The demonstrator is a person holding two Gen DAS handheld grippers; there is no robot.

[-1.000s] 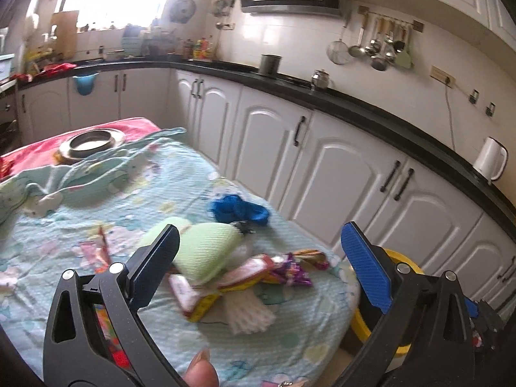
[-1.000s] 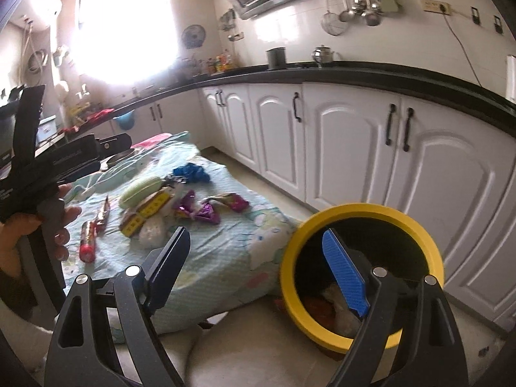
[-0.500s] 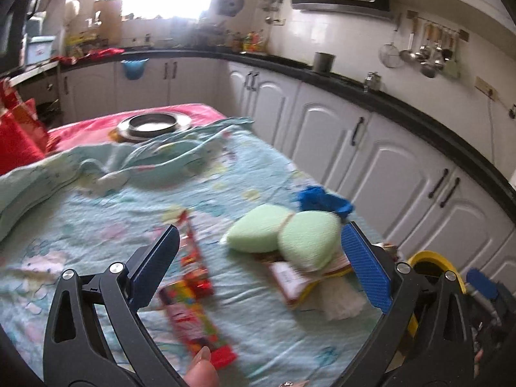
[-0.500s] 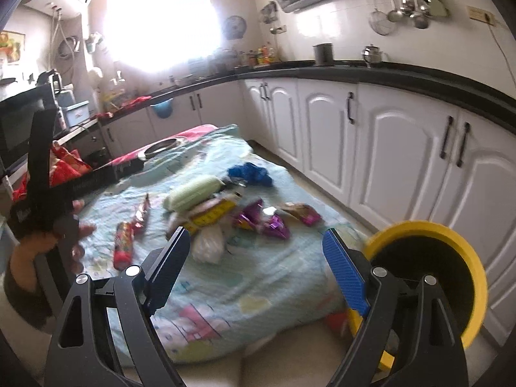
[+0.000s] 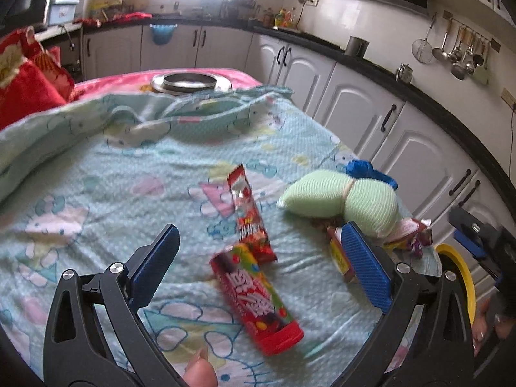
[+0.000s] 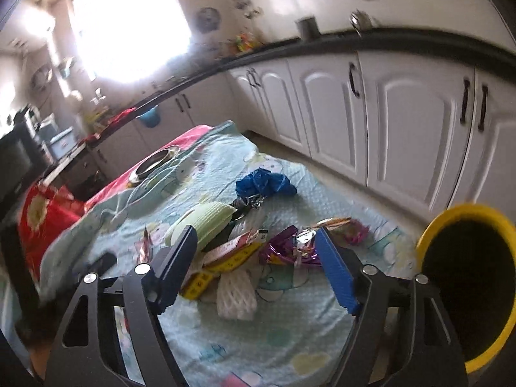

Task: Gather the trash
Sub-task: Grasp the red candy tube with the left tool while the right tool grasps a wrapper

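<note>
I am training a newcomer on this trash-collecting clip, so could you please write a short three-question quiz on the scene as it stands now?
1. True or false: the left hand-held gripper is clamped on the red candy tube.
2. Which colour is the rim of the trash bin? A green, B yellow, C white.
3. Fill in: the crumpled ____ bag lies beyond the pale green pouch on the bedspread.

Key: 1 false, its jaws stand open above the tube. 2 B. 3 blue.
</note>
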